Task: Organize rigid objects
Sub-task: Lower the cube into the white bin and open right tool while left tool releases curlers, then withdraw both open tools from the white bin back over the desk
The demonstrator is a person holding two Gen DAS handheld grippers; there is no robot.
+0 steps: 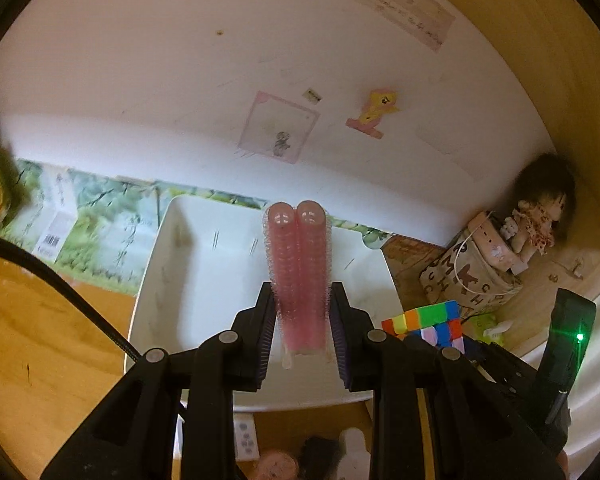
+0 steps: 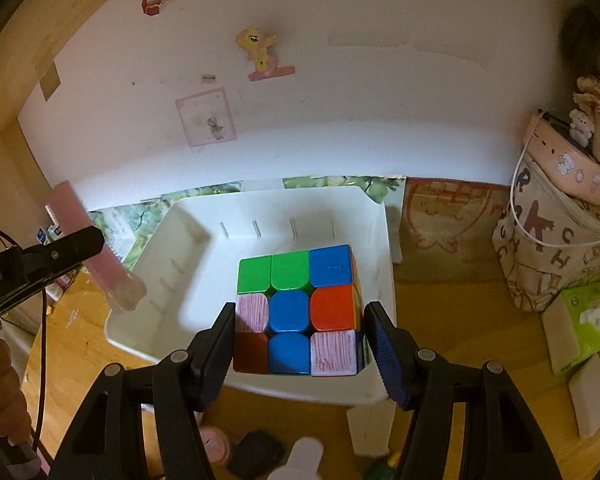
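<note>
My left gripper (image 1: pixel 300 312) has its jaws clamped on a pair of pink hair rollers (image 1: pixel 299 268), which stick out forward side by side over a white plastic bin (image 1: pixel 168 280). The bin sits on the wooden counter (image 1: pixel 40 340) against a white wall. To the right, just beside the bin, a colourful puzzle cube (image 1: pixel 428 322) shows, and beyond it a lettered pouch (image 1: pixel 468 280) and a doll (image 1: pixel 540 216).
</note>
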